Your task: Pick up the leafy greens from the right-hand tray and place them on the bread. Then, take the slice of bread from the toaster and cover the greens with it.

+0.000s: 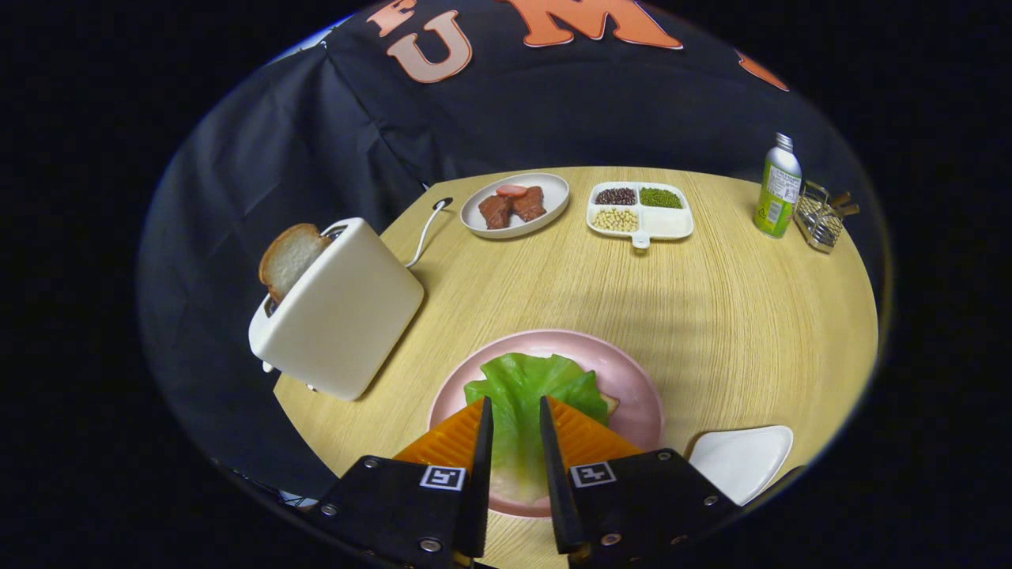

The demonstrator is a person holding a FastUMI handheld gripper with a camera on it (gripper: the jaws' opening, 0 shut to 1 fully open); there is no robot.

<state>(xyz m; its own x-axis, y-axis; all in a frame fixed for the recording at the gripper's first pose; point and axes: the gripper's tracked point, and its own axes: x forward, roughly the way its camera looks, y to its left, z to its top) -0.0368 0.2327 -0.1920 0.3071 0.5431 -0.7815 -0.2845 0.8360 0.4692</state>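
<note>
1. The gripper (515, 411) is held above the near edge of the tabletop (711, 316), over the pink plate (632, 395). Its jaws are parted narrowly, with the leafy greens (522, 379) seen in the gap between them; whether the fingers press on the leaf cannot be told.
2. The greens are spread across the plate, and a pale corner of bread (609, 405) is visible at their right margin (the leaf is judged laid there as the filling).
3. The white tray (743, 458) is noted at the near right edge, bare.
4. The toaster (340, 316) is placed at the left edge, and a slice of bread (289, 257) is raised out of its slot, so that it can be gripped from above.
5. The covering step is judged not yet done.
</note>
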